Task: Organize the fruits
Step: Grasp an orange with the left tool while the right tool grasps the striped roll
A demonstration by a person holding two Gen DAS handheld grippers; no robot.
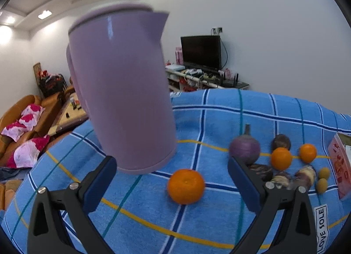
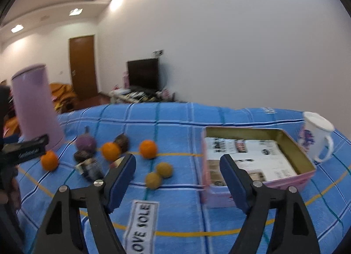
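Note:
My left gripper [image 1: 171, 161] is open just above the blue checked cloth [image 1: 153, 221]. One orange [image 1: 186, 186] lies on the cloth between its fingers, untouched. To its right is a cluster: a round purple fruit [image 1: 244, 148], two oranges [image 1: 281, 158] [image 1: 308, 153], dark fruits [image 1: 262, 171] and two small yellow-brown fruits [image 1: 324, 173]. My right gripper [image 2: 178, 160] is open with nothing in it, low over the cloth. The small yellow-brown fruits [image 2: 159, 175] lie just ahead of it. The open pink box [image 2: 294, 179], lined with printed paper, sits ahead to its right.
A tall lilac pitcher [image 1: 122, 91] stands close ahead of the left gripper, at its left side. A white mug [image 2: 316, 137] stands behind the box's right corner. The left gripper's black body [image 2: 24, 150] shows at the right view's left edge. Furniture lies beyond the cloth.

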